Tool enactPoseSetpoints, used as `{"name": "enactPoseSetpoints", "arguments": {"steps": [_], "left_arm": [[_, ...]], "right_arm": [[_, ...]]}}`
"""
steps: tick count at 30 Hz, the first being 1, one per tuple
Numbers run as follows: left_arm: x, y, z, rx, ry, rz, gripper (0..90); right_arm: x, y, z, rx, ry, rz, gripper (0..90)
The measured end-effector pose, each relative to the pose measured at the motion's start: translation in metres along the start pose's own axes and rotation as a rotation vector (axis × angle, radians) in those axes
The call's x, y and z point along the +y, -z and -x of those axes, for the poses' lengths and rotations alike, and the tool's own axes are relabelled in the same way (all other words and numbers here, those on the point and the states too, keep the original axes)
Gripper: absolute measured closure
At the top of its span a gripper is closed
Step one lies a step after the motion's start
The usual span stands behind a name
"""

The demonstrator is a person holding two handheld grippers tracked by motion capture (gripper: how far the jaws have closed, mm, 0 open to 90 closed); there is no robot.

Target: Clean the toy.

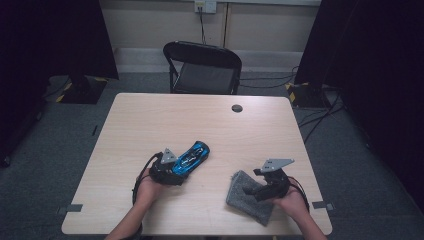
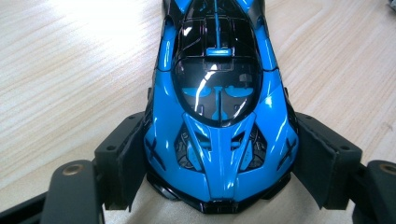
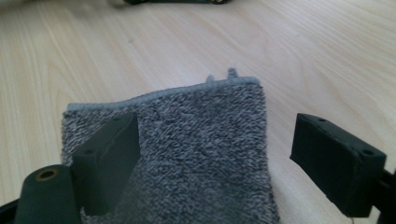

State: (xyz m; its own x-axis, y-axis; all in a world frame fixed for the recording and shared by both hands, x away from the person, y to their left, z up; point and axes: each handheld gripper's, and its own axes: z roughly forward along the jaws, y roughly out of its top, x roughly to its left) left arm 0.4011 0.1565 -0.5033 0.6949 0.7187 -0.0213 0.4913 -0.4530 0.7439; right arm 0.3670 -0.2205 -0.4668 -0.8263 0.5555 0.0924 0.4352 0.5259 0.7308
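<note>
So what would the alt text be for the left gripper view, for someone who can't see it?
A shiny blue and black toy car sits nose-first between the two black pads of the left claw, which press against its front sides. It rests on a pale wooden table, with light glinting off its dark windscreen.

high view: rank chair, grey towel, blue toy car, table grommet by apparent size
1. Chair, clearly largest, though it stands farther off.
2. Grey towel and blue toy car: close in apparent size, both partly covered by grippers, so unranked.
3. Table grommet, smallest.
</note>
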Motion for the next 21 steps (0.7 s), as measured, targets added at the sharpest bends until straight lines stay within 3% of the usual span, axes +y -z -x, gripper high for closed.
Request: {"name": "enactPoseSetpoints", "arguments": {"steps": [7, 21], "left_arm": [[0.000, 0.000, 0.000, -0.001, 0.000, -0.001, 25.3], [0.000, 0.000, 0.000, 0.001, 0.002, -0.002, 25.3]], "right_arm": [[-0.001, -0.006, -0.010, 0.020, 0.077, -0.036, 15.6], [-0.009, -0.010, -0.015, 0.031, 0.109, -0.074, 25.4]]}}
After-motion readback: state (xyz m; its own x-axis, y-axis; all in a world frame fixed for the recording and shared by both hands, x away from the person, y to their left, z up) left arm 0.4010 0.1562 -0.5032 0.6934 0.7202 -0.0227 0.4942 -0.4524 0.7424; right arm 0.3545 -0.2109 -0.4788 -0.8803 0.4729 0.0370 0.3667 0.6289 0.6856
